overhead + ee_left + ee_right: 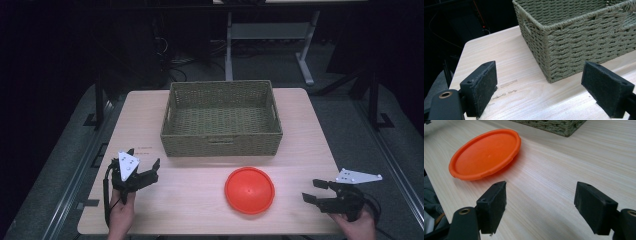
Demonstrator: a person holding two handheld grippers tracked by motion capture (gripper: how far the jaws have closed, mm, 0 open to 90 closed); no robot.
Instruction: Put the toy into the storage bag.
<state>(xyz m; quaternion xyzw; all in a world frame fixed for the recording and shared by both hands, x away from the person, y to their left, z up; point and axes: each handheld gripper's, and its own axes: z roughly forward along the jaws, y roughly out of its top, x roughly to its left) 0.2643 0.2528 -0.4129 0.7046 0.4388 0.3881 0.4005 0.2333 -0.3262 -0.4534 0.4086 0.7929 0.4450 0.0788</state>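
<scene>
On the pale wooden table (pixel 150 125), the left gripper (pixel 145 161) at eight o'clock and right gripper (pixel 311 191) at four o'clock rest low, jaws spread, flanking the orange plate (pixel 249 190).

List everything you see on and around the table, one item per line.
basket: one, olive-green woven, empty, far middle of the table
plate: one, orange, round, near side of the table in front of the basket, apart from it
table: one, light wood
desk frame: one, pale grey, on the floor beyond the table
left gripper: one, black, jaws open, near left of the table, holding nothing
right gripper: one, black, jaws open, near right, to the right of the plate, holding nothing
hands: two, at the near edge, one on each gripper
</scene>
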